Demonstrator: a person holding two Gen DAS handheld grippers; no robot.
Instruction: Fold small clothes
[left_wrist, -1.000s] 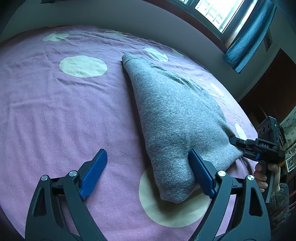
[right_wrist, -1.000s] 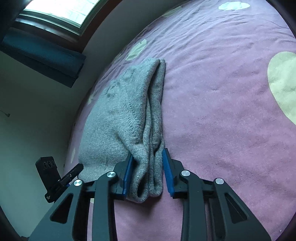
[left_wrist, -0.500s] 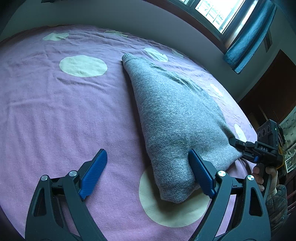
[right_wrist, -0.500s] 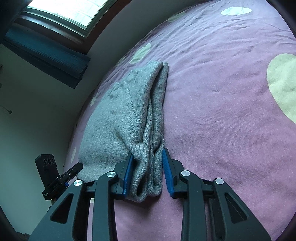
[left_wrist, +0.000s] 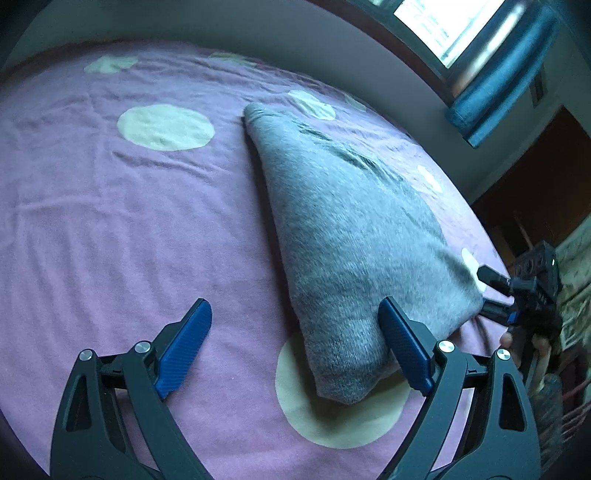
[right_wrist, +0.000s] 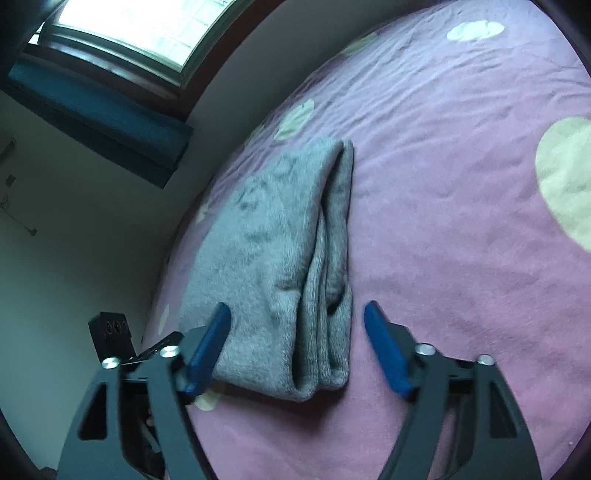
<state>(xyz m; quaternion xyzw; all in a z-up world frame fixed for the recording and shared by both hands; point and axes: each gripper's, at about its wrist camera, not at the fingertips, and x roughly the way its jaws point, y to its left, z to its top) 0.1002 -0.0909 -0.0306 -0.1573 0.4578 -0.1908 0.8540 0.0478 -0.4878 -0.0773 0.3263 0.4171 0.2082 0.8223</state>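
Both the left hand-held gripper (left_wrist: 295, 347) and right hand-held gripper (right_wrist: 297, 341) gape wide around the folded grey sweater (left_wrist: 354, 236) on the bed (left_wrist: 110, 229); folding looks finished, so next comes backing away.

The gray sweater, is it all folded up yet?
Nearly. The gray sweater lies in a narrow, layered bundle on the purple bedspread. Nothing is in hand: the right gripper and left gripper are both open. Maybe one last fold remains.
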